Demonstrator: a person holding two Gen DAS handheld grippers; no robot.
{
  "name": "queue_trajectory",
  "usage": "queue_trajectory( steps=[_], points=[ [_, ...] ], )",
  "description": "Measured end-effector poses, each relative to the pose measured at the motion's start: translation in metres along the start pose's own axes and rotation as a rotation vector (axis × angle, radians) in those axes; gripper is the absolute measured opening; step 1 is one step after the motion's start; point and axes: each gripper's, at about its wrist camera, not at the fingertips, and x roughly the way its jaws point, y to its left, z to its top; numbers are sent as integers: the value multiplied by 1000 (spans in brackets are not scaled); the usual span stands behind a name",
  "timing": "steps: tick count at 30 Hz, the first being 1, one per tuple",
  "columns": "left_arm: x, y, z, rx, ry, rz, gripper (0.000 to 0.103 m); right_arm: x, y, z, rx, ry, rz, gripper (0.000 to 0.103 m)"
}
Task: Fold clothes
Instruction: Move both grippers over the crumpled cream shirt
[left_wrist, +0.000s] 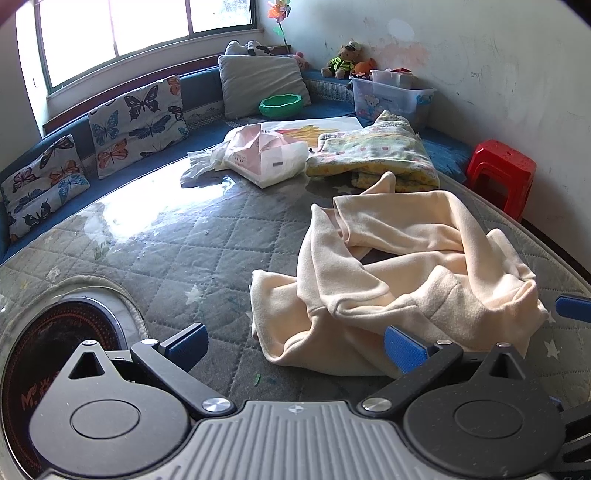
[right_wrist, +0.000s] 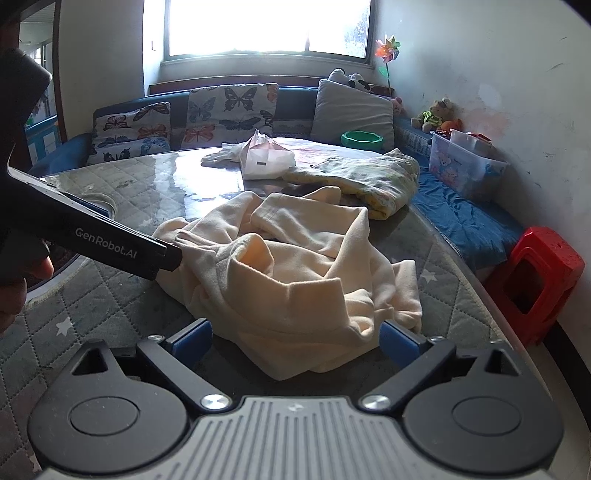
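Note:
A crumpled cream fleece garment (left_wrist: 402, 266) (right_wrist: 295, 266) lies on the quilted, glass-topped table (left_wrist: 166, 251). My left gripper (left_wrist: 295, 347) stands open at the garment's near left corner. That corner lies between the blue pads (left_wrist: 184, 343), and neither pad presses on it. In the right wrist view the left gripper's black finger (right_wrist: 122, 243) reaches the garment's left edge. My right gripper (right_wrist: 297, 341) is open wide, with the garment's near hem between its pads and not squeezed. One blue fingertip (left_wrist: 574, 308) of the right gripper shows at the edge of the left wrist view.
A folded floral quilt (left_wrist: 373, 155) and a white-pink bag (left_wrist: 266, 155) lie behind the garment. Butterfly cushions (left_wrist: 136, 118), a green bowl (left_wrist: 280, 105) and a plastic box (left_wrist: 391, 96) sit on the blue bench. A red stool (right_wrist: 535, 280) stands at the right. A round cooker recess (left_wrist: 55, 350) sits near left.

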Motion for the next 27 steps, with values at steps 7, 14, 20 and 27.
queue_trajectory(
  steps=[7, 14, 20, 27],
  points=[
    [6, 0, 7, -6, 9, 8, 103, 5, 1, 6, -14, -2, 19, 93],
    [10, -1, 11, -5, 16, 12, 103, 9, 2, 10, -32, -2, 38, 90],
    [11, 0, 15, -7, 12, 13, 103, 13, 3, 14, -36, -4, 52, 86],
    [14, 9, 28, -40, 4, 25, 103, 21, 4, 20, -58, -10, 77, 82]
  ],
)
